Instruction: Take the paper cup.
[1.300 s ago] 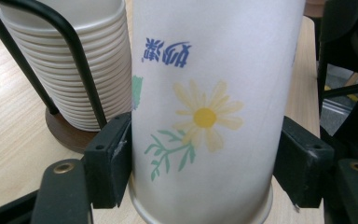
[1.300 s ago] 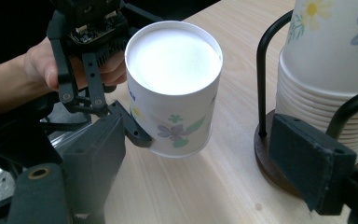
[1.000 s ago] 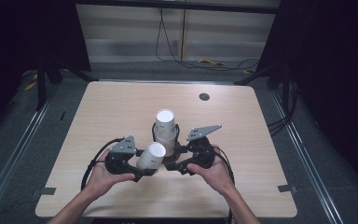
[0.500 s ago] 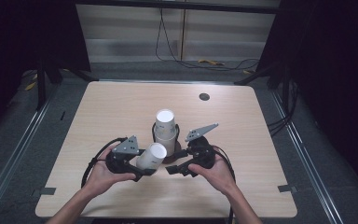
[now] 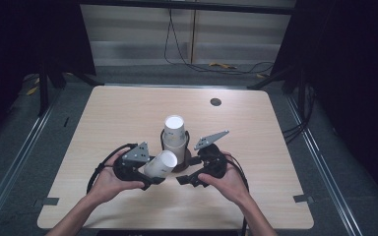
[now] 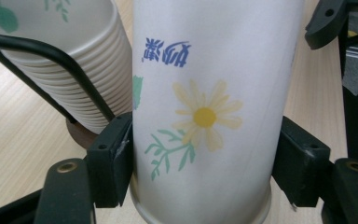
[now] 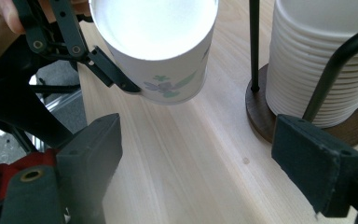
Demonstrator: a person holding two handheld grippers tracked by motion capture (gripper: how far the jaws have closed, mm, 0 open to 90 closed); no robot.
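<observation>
The left gripper (image 5: 150, 174) pinches a paper cup (image 5: 160, 163) at frame centre, likely just drawn from the stack (image 5: 174, 135). The right gripper (image 5: 189, 178) waits with jaws spread; probably ready to receive it.

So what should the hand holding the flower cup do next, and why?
Probably carry the paper cup away from the stack of cups and stand it on bare table. The left gripper clamps it tilted beside the stack, and the right gripper waits open nearby.
</observation>
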